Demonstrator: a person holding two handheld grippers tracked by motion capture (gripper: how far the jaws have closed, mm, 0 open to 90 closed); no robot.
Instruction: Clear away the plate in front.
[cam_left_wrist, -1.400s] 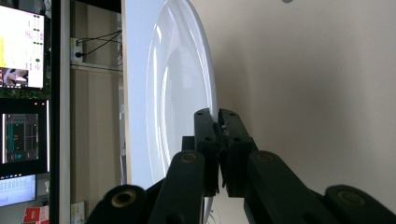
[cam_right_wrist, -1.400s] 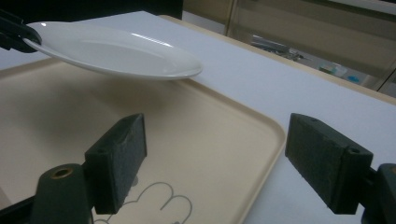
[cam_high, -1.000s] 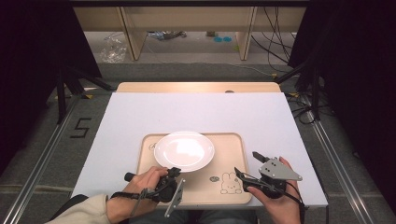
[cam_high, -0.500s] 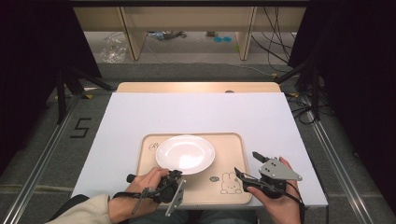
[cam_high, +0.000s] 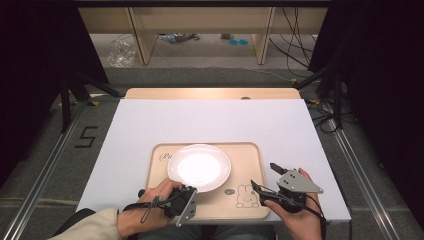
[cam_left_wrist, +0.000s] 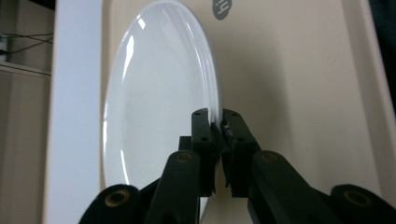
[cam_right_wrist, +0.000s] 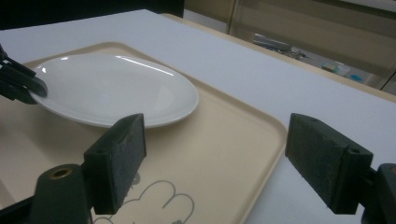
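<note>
Plate (cam_high: 199, 168): white, on the beige tray (cam_high: 250, 155), toward the tray's left half.
Left gripper (cam_left_wrist: 217, 128): jaws pinching the plate's near rim, having just eased open slightly.
Right gripper (cam_high: 267, 177): jaws spread wide, nothing between them, at the tray's near right corner.

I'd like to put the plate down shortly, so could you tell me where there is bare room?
The white table top beyond the tray is bare across its width, and the strips left and right of the tray too. The tray's near edge is crowded: left tool on the plate rim, right tool by the rabbit drawing.
</note>
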